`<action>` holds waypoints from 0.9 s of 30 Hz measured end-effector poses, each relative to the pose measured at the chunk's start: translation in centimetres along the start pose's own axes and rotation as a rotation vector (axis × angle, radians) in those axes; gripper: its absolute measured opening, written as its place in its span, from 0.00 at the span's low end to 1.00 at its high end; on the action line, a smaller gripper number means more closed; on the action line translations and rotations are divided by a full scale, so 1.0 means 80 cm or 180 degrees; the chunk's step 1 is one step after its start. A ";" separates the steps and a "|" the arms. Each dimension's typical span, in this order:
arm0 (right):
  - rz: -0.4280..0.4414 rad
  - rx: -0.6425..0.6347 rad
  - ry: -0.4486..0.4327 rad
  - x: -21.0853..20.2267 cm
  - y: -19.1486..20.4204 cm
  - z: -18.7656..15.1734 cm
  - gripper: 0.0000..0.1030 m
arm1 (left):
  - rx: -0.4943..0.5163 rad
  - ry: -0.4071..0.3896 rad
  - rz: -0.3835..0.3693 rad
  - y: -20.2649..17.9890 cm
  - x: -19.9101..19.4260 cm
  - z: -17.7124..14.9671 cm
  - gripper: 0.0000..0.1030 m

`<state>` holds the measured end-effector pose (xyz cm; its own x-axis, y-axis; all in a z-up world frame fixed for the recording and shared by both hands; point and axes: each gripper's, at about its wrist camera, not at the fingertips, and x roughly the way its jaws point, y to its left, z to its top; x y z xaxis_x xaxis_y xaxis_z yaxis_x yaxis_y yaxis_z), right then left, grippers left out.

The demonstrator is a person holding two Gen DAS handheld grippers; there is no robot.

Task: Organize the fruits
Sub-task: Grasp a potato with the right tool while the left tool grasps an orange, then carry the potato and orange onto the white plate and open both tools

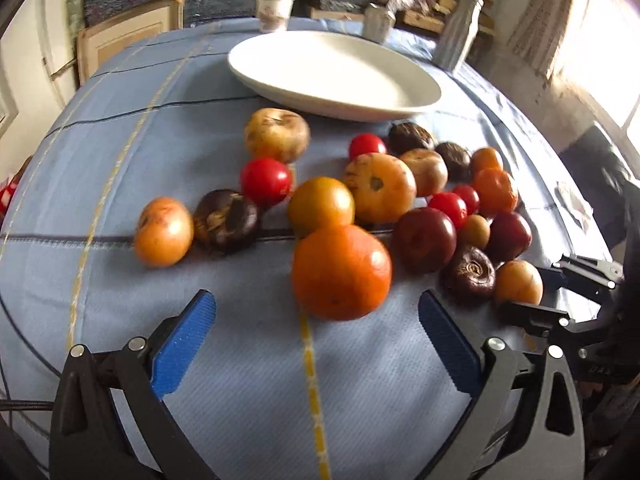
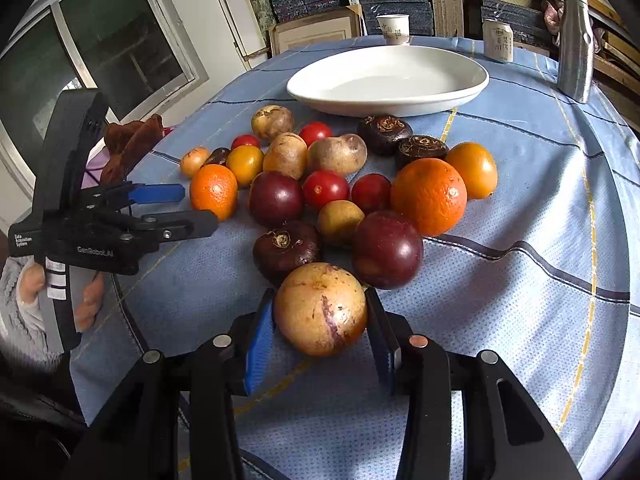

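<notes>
A round tan-yellow fruit [image 2: 320, 309] is clamped by the right gripper [image 2: 320, 336] at the pile's near edge; the left gripper [image 1: 316, 344] is spread wide before one of two oranges [image 1: 341, 272]; one white oval plate [image 2: 388, 80] is seen beyond.

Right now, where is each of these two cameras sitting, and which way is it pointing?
Left wrist: on the left gripper, looking along its open jaws at an orange, the fruit pile and the white plate; the right gripper shows at right.
Right wrist: on the right gripper, jaws closed on a tan fruit; the left gripper and a hand show at left.
Shared: the fruit, plate, blue tablecloth.
</notes>
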<state>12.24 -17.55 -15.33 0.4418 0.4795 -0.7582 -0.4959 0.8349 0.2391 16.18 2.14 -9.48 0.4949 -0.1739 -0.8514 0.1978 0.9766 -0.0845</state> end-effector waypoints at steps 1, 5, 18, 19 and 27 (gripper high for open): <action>-0.0002 -0.0002 0.0002 0.000 0.000 0.000 0.44 | 0.0042 -0.0013 0.0038 -0.003 0.002 0.001 0.96; -0.0007 -0.0006 0.0003 0.001 0.000 0.000 0.44 | 0.0151 -0.0129 -0.0164 -0.013 0.002 0.001 0.96; 0.0126 -0.0116 0.0047 0.007 0.009 0.000 0.65 | 0.0158 -0.0144 -0.0250 -0.012 0.011 0.010 0.46; 0.0074 -0.0160 0.0044 0.007 0.013 0.000 0.65 | 0.0131 -0.0146 -0.0287 -0.010 0.011 0.009 0.46; 0.0147 0.0106 -0.0068 -0.002 -0.008 -0.001 0.42 | 0.0090 -0.0272 -0.0388 -0.007 0.003 0.007 0.45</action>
<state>12.43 -18.21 -15.46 0.4351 0.5231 -0.7328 -0.4910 0.8201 0.2939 16.63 1.49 -9.34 0.5356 -0.3024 -0.7885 0.2842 0.9438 -0.1690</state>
